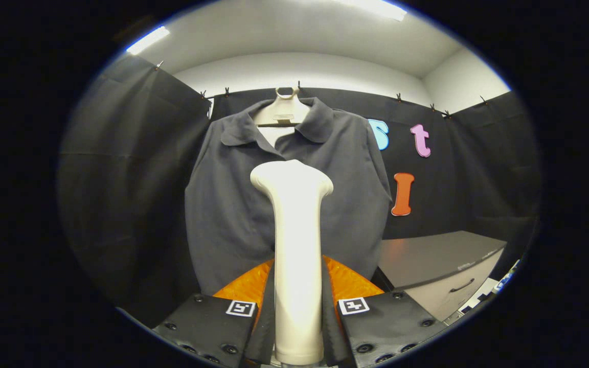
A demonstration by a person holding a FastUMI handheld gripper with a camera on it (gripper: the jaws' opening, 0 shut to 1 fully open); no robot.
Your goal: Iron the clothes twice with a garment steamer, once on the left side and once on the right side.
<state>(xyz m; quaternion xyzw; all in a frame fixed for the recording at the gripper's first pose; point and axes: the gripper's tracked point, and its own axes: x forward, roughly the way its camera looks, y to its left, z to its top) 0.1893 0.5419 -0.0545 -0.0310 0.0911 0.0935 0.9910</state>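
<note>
A dark grey collared shirt [233, 204] hangs on a pale hanger [284, 110] against the booth's black cloth wall, facing me. A white garment steamer [297, 245] stands upright between my fingers, its wide head at about chest height of the shirt and near the shirt's middle. My gripper [298, 306] is shut on the steamer's handle, one finger pressing on each side. The steamer's handle hides the shirt's lower middle. I cannot tell whether the head touches the fabric.
A grey cabinet [437, 255] with a drawer handle stands to the right of the shirt, below its hem level. Black cloth walls close in on the left and right. A white wall and ceiling lights lie above the cloth.
</note>
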